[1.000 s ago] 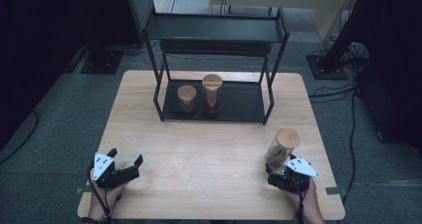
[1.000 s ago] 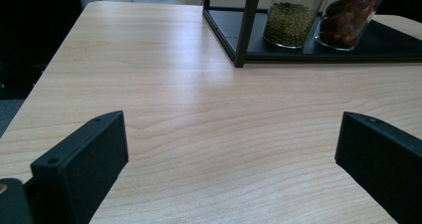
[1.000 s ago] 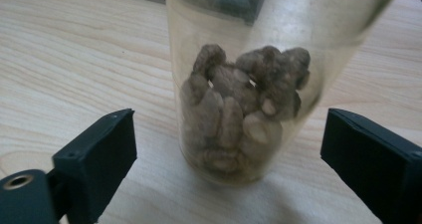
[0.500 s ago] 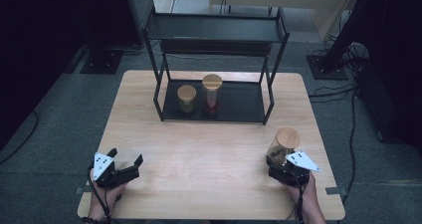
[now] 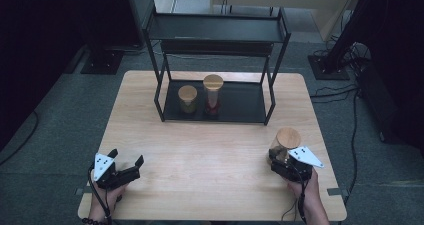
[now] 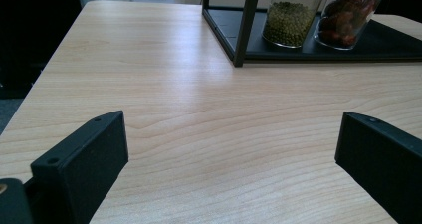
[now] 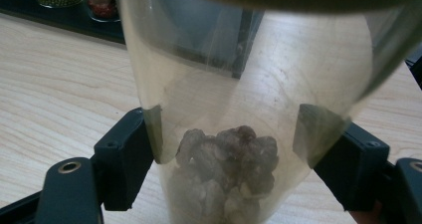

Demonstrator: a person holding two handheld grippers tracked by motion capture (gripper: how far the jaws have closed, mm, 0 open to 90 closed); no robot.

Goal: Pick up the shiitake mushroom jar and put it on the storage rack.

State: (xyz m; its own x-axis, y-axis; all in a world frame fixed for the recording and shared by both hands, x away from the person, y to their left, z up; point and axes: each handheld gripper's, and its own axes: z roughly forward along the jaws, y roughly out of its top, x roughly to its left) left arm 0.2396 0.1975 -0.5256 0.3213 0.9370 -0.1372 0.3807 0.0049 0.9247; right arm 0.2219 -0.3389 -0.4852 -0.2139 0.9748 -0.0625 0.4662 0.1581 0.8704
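glass jar (image 7: pixel 239 114) btwn right tool (image 7: pixel 234 144) jaws, clamped

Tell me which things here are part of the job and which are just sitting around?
Part of the job:
- glass jar with brown lumps, squeezed in the right tool, whose jaws have just been closing on it

Just sitting around:
- green-bean jar on the black rack
- red-filled jar beside it
- left tool, open over bare table
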